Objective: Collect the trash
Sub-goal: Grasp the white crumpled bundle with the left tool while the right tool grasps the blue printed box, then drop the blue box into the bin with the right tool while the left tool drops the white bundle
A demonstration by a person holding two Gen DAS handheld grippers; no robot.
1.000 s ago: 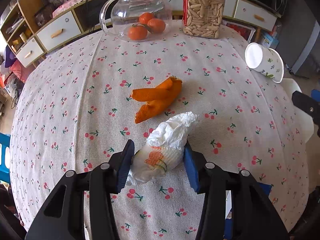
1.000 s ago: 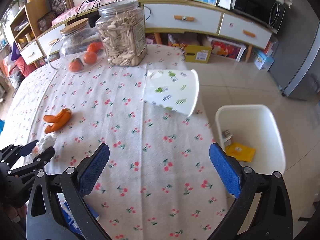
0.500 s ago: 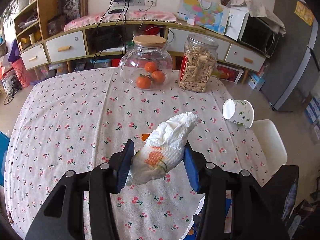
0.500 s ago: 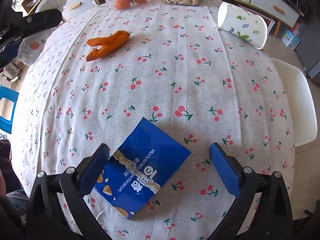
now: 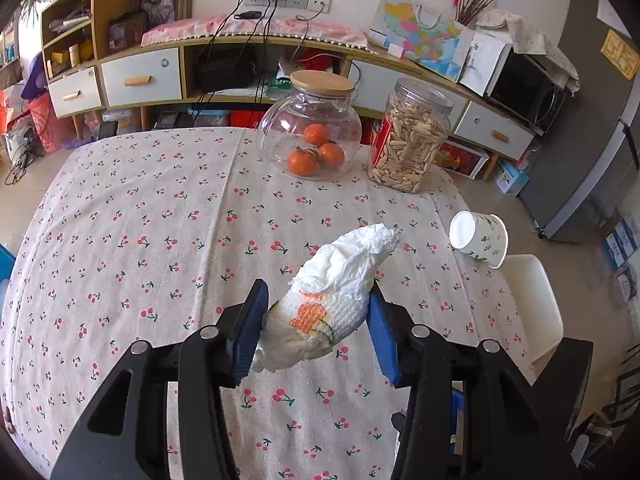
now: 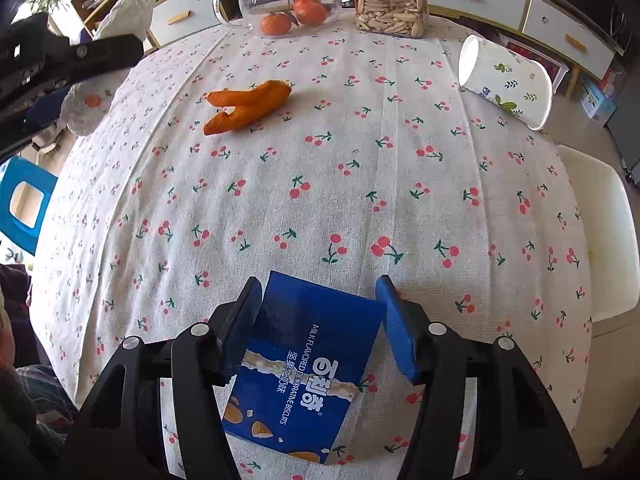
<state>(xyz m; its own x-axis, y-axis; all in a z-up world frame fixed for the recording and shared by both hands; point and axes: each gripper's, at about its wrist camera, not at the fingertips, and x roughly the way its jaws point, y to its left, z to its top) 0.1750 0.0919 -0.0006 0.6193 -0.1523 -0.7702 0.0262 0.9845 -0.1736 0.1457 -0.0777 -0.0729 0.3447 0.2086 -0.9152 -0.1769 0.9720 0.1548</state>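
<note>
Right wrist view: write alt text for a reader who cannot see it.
The right gripper has closed its blue pads around a blue biscuit packet lying on a cherry-print tablecloth. Beyond lie orange peel and a tipped paper cup.

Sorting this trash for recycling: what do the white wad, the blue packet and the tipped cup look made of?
White wad: soft crumpled paper tissue, matte, with an embossed grid and an orange print. Blue packet: looks like thin printed card or film with a slight sheen and sharp, flat edges; which one is unclear. Tipped cup: likely paper, matte white with a leaf print and a thin rim.
</note>
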